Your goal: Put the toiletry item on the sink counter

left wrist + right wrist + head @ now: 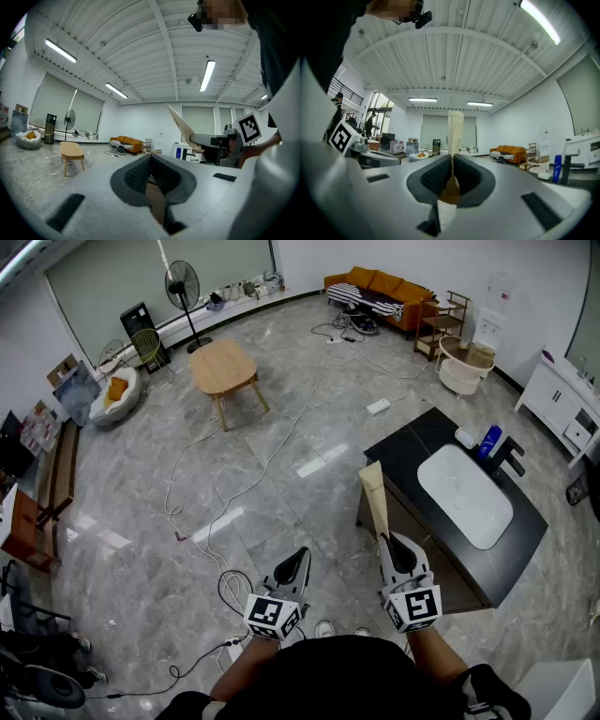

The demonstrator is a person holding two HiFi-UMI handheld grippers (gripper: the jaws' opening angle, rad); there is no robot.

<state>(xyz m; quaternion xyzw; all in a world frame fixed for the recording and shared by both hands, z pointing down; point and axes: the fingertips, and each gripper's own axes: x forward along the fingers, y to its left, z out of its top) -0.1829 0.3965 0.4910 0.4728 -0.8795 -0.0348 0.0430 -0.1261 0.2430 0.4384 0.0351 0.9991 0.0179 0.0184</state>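
The toiletry item is a flat beige tube (375, 498), and my right gripper (389, 542) is shut on its lower end. It stands up from the jaws over the near left corner of the black sink counter (412, 451). In the right gripper view the tube (455, 129) rises between the pads of the right gripper (452, 157). My left gripper (302, 556) hangs over the floor to the left, shut with nothing in it. From the left gripper (151, 157) view, the tube (180, 125) leans at the right.
The counter carries a white basin (464, 495), a black faucet (509, 457), a blue bottle (488, 442) and a white dish (465, 438). Cables (234, 493) trail over the grey floor. A wooden table (223, 367), a fan (183, 287) and an orange sofa (384, 289) stand farther off.
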